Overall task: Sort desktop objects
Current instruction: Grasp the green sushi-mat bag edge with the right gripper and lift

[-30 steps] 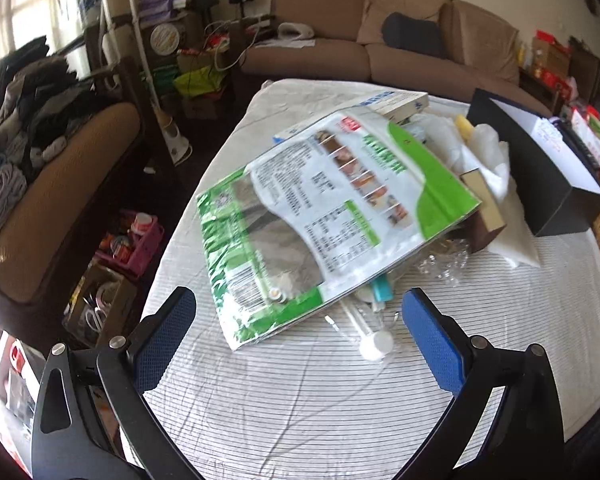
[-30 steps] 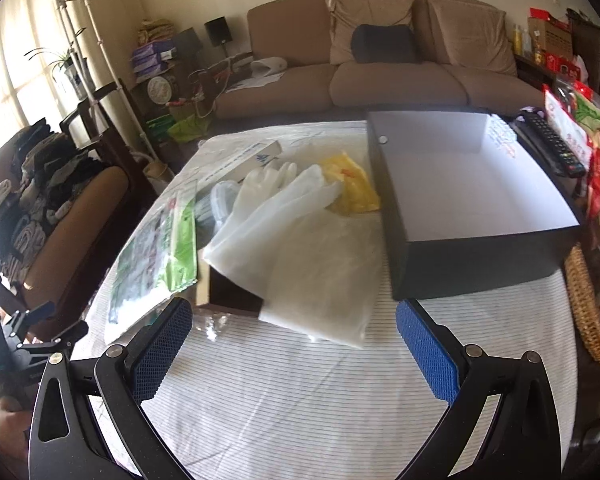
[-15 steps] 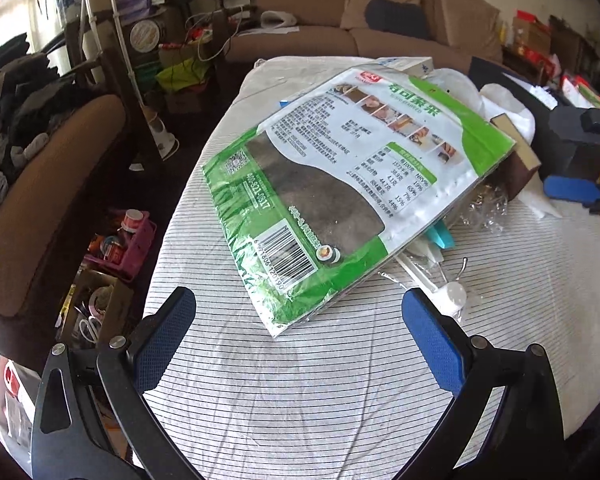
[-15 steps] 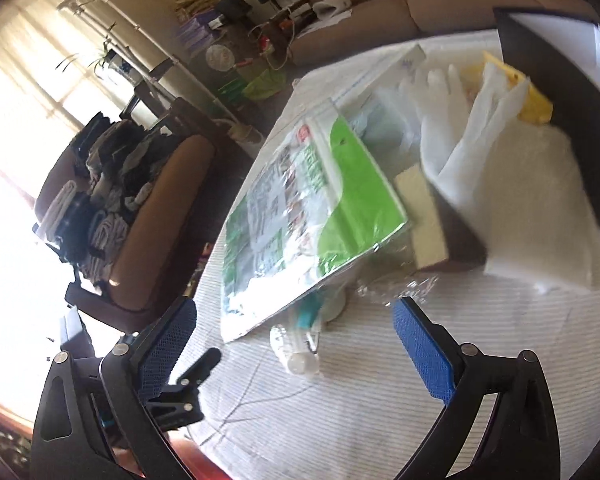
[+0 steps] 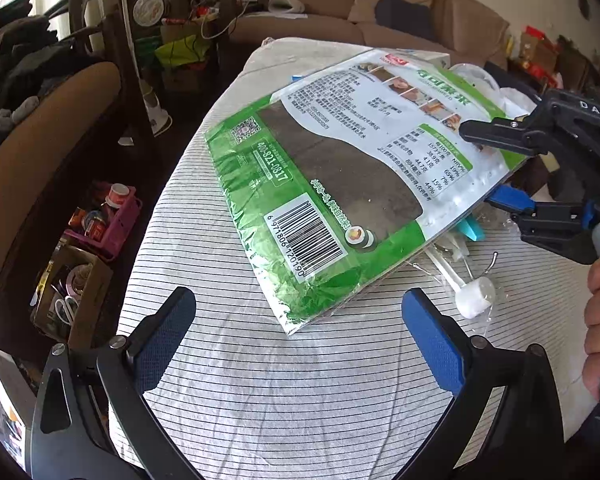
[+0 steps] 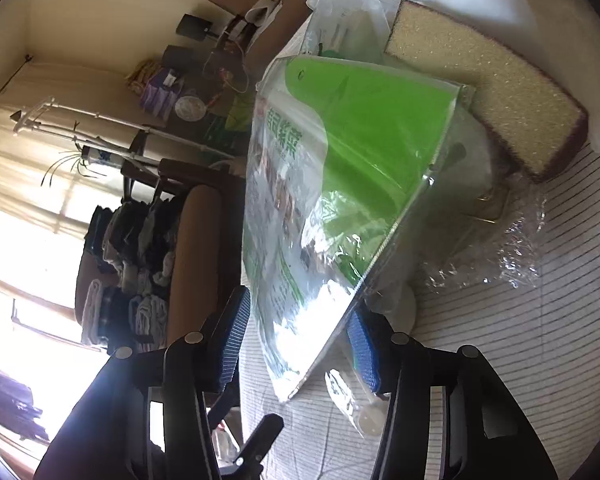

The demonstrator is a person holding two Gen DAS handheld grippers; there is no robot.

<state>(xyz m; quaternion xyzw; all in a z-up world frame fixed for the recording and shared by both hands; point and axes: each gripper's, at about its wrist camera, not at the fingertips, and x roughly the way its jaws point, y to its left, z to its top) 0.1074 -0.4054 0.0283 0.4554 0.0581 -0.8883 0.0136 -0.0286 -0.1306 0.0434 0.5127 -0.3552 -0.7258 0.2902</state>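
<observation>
Straddling the edge of the green seaweed packet, the right tongs have one pad each side, not visibly pinching. Left view alone shows the packet's barcode and the left tongs spread wide, empty, over the striped bench. Right view alone reveals a sponge at 2 o'clock.

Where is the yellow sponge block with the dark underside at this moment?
In the right wrist view, the yellow sponge block lies upper right on the striped tablecloth, partly under the green-and-white seaweed bag, beside crumpled clear plastic.
</observation>
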